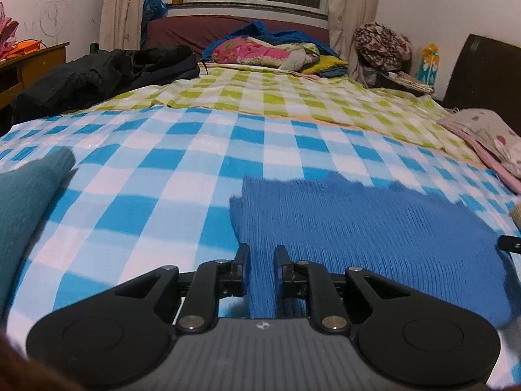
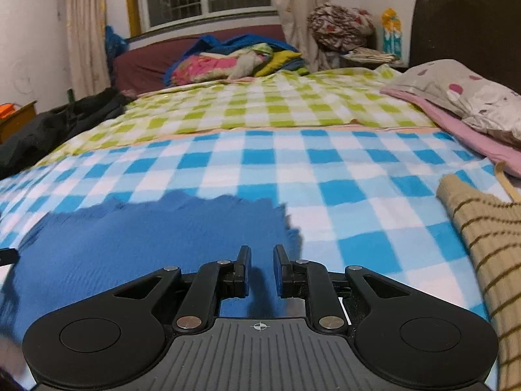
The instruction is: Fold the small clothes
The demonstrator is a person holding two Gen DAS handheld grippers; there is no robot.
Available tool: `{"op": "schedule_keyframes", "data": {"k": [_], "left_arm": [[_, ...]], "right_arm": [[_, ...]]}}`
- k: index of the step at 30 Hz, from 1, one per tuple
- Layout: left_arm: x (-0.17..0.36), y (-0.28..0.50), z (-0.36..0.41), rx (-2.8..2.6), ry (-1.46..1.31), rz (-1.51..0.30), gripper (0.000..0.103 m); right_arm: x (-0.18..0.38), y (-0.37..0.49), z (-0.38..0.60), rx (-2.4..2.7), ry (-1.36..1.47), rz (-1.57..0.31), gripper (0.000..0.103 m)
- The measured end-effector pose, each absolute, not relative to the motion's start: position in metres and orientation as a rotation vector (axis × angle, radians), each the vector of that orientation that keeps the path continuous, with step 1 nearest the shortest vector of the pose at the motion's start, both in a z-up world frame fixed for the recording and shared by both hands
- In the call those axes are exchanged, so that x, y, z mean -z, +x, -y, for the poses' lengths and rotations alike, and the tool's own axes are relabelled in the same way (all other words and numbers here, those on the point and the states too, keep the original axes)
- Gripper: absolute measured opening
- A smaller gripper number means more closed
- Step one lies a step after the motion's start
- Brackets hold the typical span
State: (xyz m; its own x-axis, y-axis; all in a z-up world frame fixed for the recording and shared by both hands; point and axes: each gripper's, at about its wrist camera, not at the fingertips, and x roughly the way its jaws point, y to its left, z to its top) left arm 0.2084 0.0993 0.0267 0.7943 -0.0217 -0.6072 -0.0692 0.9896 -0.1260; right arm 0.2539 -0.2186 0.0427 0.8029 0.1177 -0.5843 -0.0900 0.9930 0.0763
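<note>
A blue knit garment (image 1: pixel 374 228) lies on the blue-and-white checked bed cover (image 1: pixel 156 176). It also shows in the right wrist view (image 2: pixel 146 238). My left gripper (image 1: pixel 262 254) is shut on a fold of the blue garment near its left edge. My right gripper (image 2: pixel 262 254) is over the garment's right edge, with blue cloth between its narrowly parted jaws. A teal knit garment (image 1: pixel 22 202) lies at the left. A beige striped knit garment (image 2: pixel 488 247) lies at the right.
A black jacket (image 1: pixel 107 71) lies on the far left of the bed. A pile of coloured bedding (image 1: pixel 270 52) sits at the far end under the window. A pillow (image 2: pixel 465 97) and pink cloth lie by the dark headboard on the right.
</note>
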Motion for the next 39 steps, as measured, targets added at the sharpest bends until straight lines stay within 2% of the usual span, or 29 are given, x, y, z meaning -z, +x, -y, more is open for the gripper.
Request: {"op": "schedule_keyframes", "data": {"k": [5, 15, 23, 26, 39], "left_arm": [[-0.015, 0.190, -0.097, -0.017, -0.145, -0.674, 0.029], [-0.012, 0.178, -0.105, 0.017, -0.155, -0.673, 0.034], [-0.012, 0.172, -0.105, 0.050, -0.167, -0.684, 0.035], [-0.012, 0.169, -0.104, 0.056, -0.171, -0.693, 0.035], [-0.012, 0.166, -0.100, 0.081, -0.169, -0.703, 0.036]], "right_arm": [[-0.020, 0.250, 0.211, -0.079, 0.017, -0.689, 0.016], [-0.028, 0.242, 0.201, -0.006, -0.033, -0.687, 0.017], [-0.037, 0.229, 0.194, 0.012, -0.048, -0.689, 0.020], [-0.030, 0.228, 0.188, 0.010, -0.089, -0.720, 0.025], [-0.029, 0.219, 0.184, 0.036, -0.093, -0.737, 0.026]]}}
